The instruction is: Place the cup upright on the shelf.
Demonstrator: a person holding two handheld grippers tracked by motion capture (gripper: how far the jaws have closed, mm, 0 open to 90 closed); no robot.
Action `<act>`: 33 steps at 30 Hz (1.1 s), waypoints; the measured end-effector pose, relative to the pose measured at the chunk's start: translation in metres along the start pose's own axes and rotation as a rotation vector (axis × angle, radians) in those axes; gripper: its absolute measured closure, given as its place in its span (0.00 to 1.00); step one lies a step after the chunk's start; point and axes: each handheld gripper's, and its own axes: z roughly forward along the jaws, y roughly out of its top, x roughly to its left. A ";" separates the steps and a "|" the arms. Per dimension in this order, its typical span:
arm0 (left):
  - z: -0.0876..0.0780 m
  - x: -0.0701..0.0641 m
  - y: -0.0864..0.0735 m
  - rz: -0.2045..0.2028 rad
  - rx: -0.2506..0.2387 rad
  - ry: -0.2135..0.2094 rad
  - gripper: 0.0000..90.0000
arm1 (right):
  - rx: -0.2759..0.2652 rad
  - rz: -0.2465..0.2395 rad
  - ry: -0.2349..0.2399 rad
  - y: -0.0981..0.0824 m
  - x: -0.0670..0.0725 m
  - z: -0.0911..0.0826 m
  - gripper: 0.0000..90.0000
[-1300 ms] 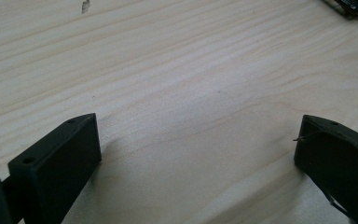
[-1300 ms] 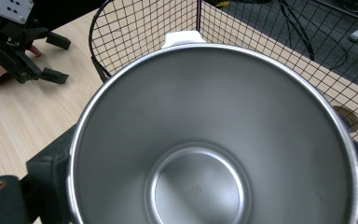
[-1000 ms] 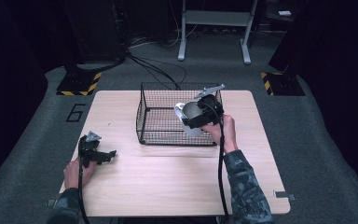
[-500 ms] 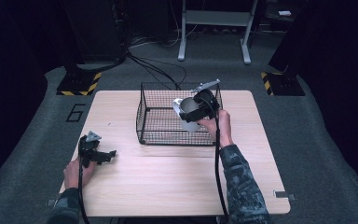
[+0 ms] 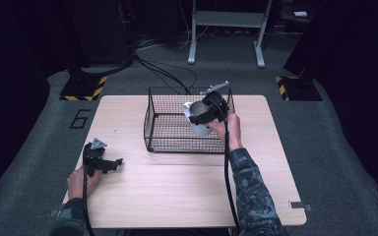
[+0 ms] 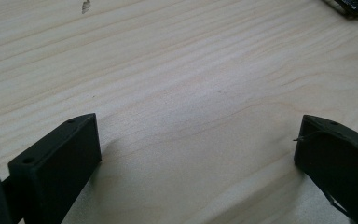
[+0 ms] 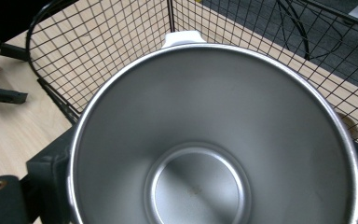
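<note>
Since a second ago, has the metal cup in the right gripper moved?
Yes. The metal cup, clamped in the right gripper, has shifted slightly toward the far side of the wire basket and hangs over its right end.

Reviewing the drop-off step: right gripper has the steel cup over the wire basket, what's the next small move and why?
Probably lower the right gripper a little further into the wire basket before opening. The steel cup is clamped between its fingers, tilted, and seems to hang above the basket floor, so releasing now would likely drop it. The left gripper rests open on the table, well clear.
</note>
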 end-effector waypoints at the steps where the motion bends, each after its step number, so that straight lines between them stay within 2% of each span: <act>1: 0.000 0.000 0.000 0.000 0.000 0.000 0.00 | 0.002 0.005 0.001 0.000 -0.001 0.001 0.06; 10: -0.001 0.000 0.000 0.002 0.013 -0.005 0.00 | 0.018 0.030 -0.003 0.003 -0.008 0.015 0.06; 19: 0.000 0.000 0.000 0.001 0.004 0.000 0.00 | 0.035 0.061 -0.007 0.001 -0.014 0.028 0.06; 20: -0.001 0.001 0.001 0.003 0.014 -0.004 0.00 | 0.038 0.060 -0.007 0.000 -0.015 0.029 0.06; 33: -0.001 0.001 0.001 0.004 0.014 -0.003 0.00 | 0.065 0.079 -0.004 -0.005 -0.015 0.043 0.06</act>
